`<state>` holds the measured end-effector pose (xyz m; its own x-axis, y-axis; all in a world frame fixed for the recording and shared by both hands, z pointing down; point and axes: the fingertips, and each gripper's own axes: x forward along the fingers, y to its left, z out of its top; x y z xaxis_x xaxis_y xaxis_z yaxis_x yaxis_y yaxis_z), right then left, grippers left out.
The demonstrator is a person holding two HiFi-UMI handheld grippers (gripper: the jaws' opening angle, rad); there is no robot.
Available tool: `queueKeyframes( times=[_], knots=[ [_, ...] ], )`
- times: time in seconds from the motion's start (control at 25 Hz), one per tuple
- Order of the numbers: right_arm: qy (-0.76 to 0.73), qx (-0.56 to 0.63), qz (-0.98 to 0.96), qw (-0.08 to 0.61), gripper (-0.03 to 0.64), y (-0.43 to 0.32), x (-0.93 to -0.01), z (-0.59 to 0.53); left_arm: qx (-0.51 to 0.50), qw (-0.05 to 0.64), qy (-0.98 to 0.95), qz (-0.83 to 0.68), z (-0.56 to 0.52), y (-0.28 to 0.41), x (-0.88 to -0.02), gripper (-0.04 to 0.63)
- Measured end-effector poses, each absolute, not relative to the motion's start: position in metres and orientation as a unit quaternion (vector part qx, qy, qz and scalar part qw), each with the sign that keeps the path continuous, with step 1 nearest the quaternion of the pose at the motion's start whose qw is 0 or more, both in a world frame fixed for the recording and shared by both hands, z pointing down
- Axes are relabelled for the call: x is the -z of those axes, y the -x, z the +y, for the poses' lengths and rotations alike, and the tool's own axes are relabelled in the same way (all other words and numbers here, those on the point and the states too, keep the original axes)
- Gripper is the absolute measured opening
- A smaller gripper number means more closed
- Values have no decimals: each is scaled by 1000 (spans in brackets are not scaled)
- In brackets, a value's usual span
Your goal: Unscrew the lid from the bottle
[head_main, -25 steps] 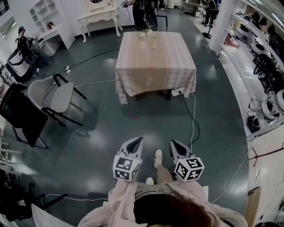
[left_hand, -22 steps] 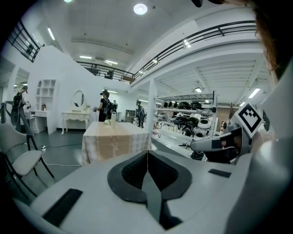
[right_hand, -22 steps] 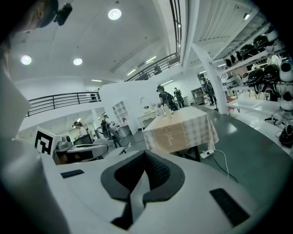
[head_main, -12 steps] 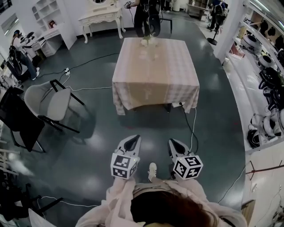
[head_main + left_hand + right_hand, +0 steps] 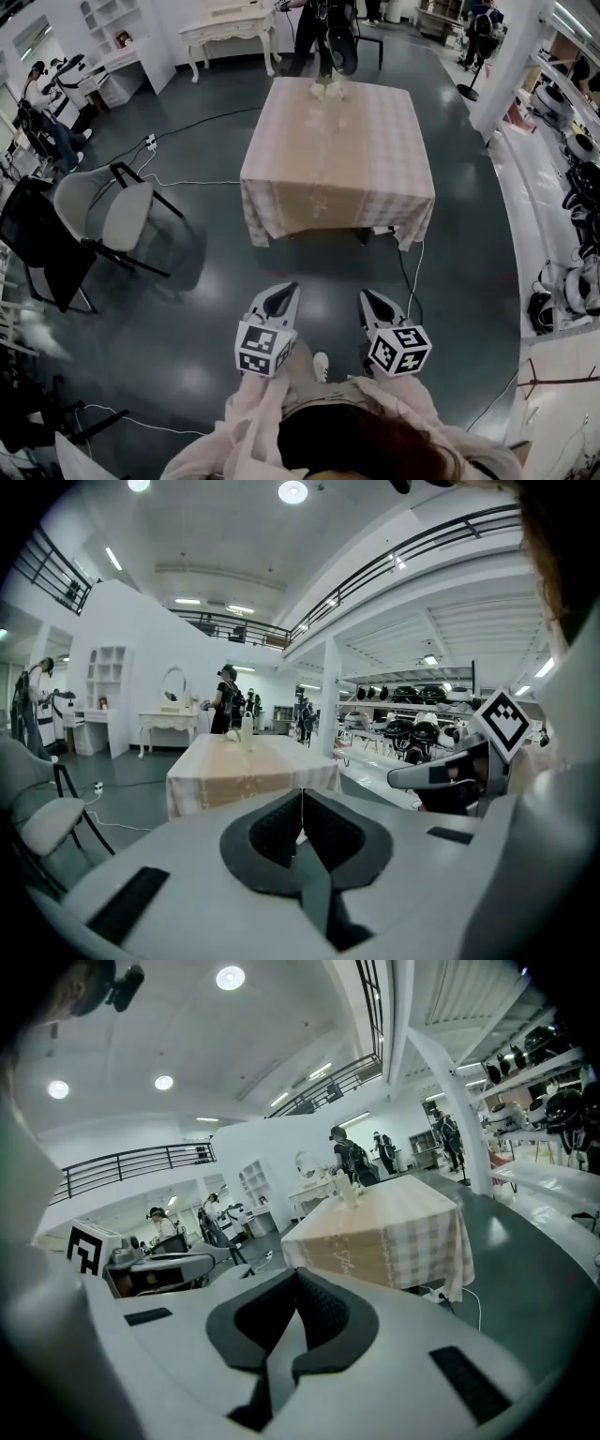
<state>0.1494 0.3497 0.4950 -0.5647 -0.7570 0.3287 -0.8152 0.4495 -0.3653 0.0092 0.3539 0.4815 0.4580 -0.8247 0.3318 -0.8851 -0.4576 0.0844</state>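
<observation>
Bottle (image 5: pixel 247 731) upright on table (image 5: pixel 253 775)

Two hand-held grippers (image 5: pixel 285 291) (image 5: pixel 368 296), one cloth-covered table (image 5: pixel 337 178), one bottle (image 5: pixel 247 733), one grey chair (image 5: pixel 122 211)

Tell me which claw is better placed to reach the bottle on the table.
Neither clearly: the left claw and right claw are both shut, empty and side by side, well short of the table. The bottle stands at its far end, roughly centred ahead of them.

The table (image 5: pixel 337 169) has been brought nearer ahead of the left gripper (image 5: pixel 284 291) and right gripper (image 5: pixel 367 295); the shoe (image 5: pixel 321 366) is drawn back between them
</observation>
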Motion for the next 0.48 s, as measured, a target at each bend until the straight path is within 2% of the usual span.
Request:
queueKeyframes(
  times=[0.48],
  knots=[
    [-478, -258, -837, 69, 12, -153, -510, 286, -121, 134, -859, -478, 278, -20, -495, 28]
  ],
)
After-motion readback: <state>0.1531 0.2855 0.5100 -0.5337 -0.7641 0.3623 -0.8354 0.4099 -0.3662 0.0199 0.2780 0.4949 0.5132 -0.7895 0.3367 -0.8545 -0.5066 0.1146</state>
